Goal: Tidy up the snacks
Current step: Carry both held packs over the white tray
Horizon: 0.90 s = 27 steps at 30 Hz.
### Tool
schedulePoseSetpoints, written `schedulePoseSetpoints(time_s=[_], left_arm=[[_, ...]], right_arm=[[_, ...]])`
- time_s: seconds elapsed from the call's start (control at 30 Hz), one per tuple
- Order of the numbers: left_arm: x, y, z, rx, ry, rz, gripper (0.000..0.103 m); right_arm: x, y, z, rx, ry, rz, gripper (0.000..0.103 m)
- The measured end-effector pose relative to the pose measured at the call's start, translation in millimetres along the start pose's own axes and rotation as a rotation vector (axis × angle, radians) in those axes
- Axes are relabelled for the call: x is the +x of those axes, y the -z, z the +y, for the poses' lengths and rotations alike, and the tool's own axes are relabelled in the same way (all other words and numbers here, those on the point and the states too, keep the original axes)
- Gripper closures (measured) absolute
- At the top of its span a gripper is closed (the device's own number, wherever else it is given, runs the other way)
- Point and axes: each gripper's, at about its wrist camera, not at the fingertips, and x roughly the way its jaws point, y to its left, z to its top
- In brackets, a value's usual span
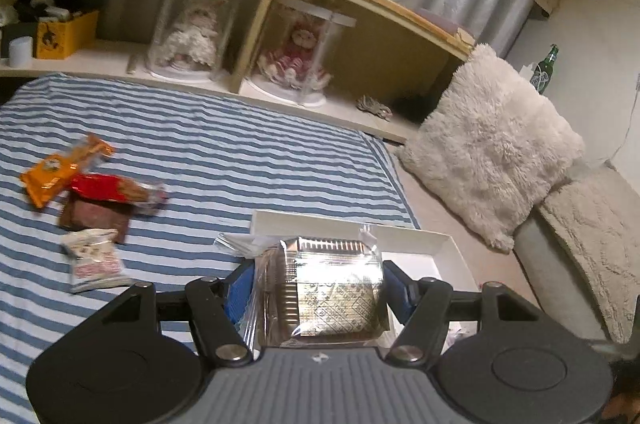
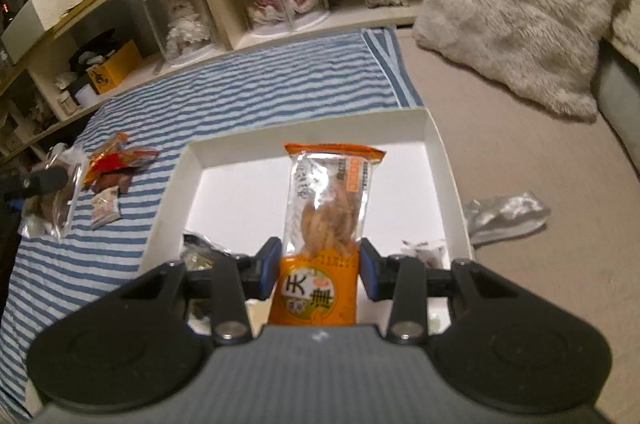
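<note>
Left gripper [image 1: 318, 294] fingers clamped on a clear-wrapped square pastry [image 1: 332, 288]. Left of those fingers, loose snack packets [image 1: 86, 192] lie piled on the striped bed cover [image 1: 224, 152]; just past the fingers sits the white box [image 1: 416, 236]. Right gripper [image 2: 318, 264] fingers clamped on the orange snack pack [image 2: 328, 220], held upright over the box [image 2: 436, 144]. A silver wrapper [image 2: 506, 214] lies right of the box.
</note>
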Motion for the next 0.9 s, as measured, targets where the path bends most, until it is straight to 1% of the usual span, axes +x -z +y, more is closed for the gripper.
schedulePoseSetpoints(time_s=[0.27,0.63,0.9], left_arm=[[50.9,-0.2,-17.4,0.021,-0.002,0.050,0.036],[117.3,-2.3,-12.4,0.016,-0.026,0.112,0.036],[140.1,-8.7,-2.0,0.035,-0.082,0.107,0.036]], right_arm=[[21.6,9.0,-14.8,-0.029,-0.008,0.042,0.057],[48.7,13.2,-28.5,-0.021,-0.029,0.094,0.056],[58.2,9.5,-31.8,-0.028,-0.034,0.117,0.056]])
